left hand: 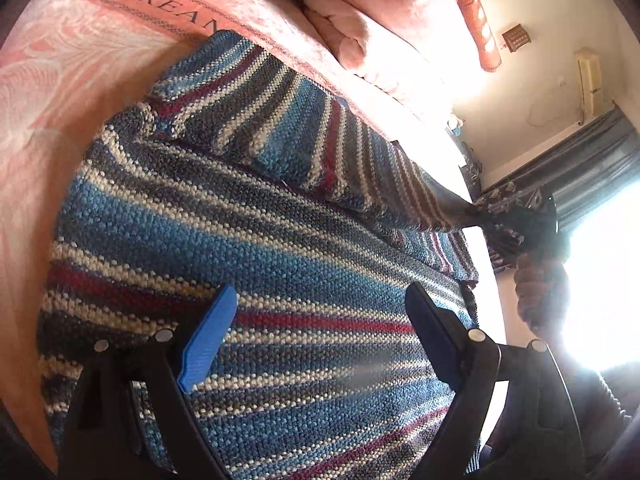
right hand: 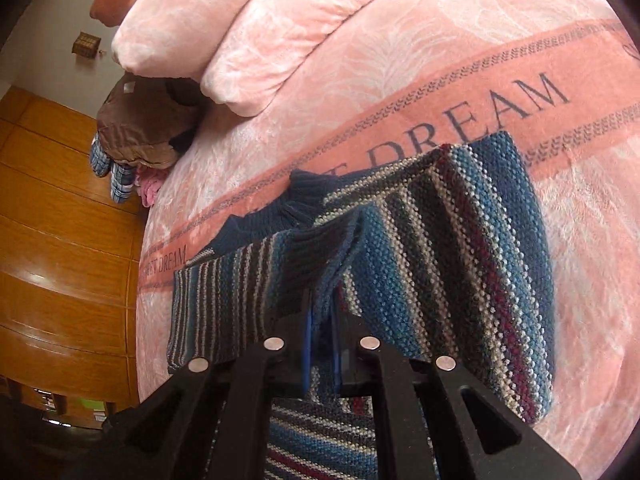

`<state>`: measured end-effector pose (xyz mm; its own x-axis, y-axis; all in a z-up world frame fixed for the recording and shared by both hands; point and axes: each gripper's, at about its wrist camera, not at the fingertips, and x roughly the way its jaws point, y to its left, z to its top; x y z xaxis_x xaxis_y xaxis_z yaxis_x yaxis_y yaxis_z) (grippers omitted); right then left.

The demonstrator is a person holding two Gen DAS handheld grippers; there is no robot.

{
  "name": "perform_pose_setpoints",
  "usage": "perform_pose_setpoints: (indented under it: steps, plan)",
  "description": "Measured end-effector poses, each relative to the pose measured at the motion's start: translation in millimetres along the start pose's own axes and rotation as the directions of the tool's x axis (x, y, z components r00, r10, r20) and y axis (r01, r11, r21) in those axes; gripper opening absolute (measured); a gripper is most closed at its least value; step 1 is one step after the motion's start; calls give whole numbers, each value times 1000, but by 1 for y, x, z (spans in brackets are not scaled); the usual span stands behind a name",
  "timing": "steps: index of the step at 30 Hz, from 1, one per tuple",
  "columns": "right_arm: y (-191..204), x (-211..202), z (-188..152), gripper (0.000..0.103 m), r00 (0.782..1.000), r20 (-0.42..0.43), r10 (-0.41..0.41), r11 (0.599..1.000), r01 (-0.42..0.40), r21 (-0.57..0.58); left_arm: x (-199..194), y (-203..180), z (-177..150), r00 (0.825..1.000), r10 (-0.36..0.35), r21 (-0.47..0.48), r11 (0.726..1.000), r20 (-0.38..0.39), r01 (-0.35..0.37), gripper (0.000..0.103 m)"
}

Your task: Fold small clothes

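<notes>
Sweater (right hand: 460,240) pinched in right gripper (right hand: 322,316); left gripper (left hand: 320,320) spread above it.

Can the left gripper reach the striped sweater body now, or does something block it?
Probably yes. The left gripper hangs open directly over the striped sweater, with nothing between its fingers and the knit.

A striped knitted sweater (right hand: 460,240) lay on a pink printed bedspread (right hand: 440,80), its sleeve folded across the body. Far behind it sat a pink folded duvet (right hand: 224,32); left of the bed stood a wooden wardrobe (right hand: 60,220)
</notes>
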<state>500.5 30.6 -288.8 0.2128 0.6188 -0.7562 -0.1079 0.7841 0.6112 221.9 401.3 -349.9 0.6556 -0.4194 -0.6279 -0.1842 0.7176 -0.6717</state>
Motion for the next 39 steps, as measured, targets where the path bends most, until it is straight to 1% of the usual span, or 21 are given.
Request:
perform_pose_setpoints:
  steps: [3,5,6,9,11,13,16,18,19,20,21,22,24,27,29,31,32,33,35,37,39]
  plan:
    - [-9,12,-7,7,999,-18,-29,999,29,-16,-7,-11,16,999,-13,22,1000,30,12,85]
    - [-13,20,-11,12,998,-31,-60,998,58,-36,-9,-20,34,999,-10,52,999,47,7,85]
    - [-14,22,-11,18,994,-39,-98,994,96,-52,-8,-25,46,999,-4,70,998,53,1,85]
    - [-11,8,0,20,989,1,-146,985,145,-90,-6,-39,97,998,-4,131,991,63,-4,86]
    - [-5,-7,11,20,996,35,-78,993,81,-84,9,-41,136,999,-51,133,990,7,49,90]
    - [4,-4,20,20,999,26,-29,995,31,-90,35,-34,167,995,-72,90,993,-67,78,90]
    - [4,29,23,20,996,-82,28,997,-33,-65,77,-11,187,986,-44,22,999,-159,48,90]
    - [-5,48,22,16,993,-118,-7,999,1,-48,99,7,187,977,12,1,1000,-211,-12,89]
    - [-11,53,21,8,993,-122,-11,999,7,-39,108,15,184,971,40,5,999,-236,-40,89]
    - [-16,54,20,2,993,-115,-16,999,12,-36,111,19,182,968,47,13,999,-247,-45,84]
    - [-17,50,18,2,994,-109,2,1000,-6,-30,108,17,180,969,51,29,999,-240,-46,83]
    - [-16,44,16,9,995,-102,21,999,-23,-24,102,14,180,971,38,33,999,-237,-31,83]
    - [-11,32,3,18,993,-101,67,996,-72,-50,84,3,172,972,-51,39,997,-230,62,83]
    - [-6,22,-23,18,985,-130,113,989,-125,-84,70,-11,146,949,-162,55,982,-272,183,85]
    - [-13,29,-36,17,984,-153,89,991,-102,-84,78,-9,130,938,-139,65,984,-316,168,85]
    - [-23,38,-42,2,986,-157,57,994,-70,-78,92,0,119,939,-77,75,991,-334,108,84]
    - [-26,37,-43,0,988,-147,50,995,-62,-79,92,3,116,944,-71,74,992,-322,99,81]
    - [-26,34,-44,1,988,-144,55,995,-66,-70,89,1,115,948,-71,69,993,-310,97,81]
    - [-22,17,-47,20,989,-118,85,994,-92,-56,77,-4,113,950,-129,42,988,-285,147,81]
    - [-24,-4,-53,22,993,-71,90,994,-95,-62,65,-6,107,950,-164,47,982,-266,183,82]
    - [-42,-21,-57,22,998,-17,68,997,-69,-20,64,1,101,957,-128,43,989,-262,144,87]
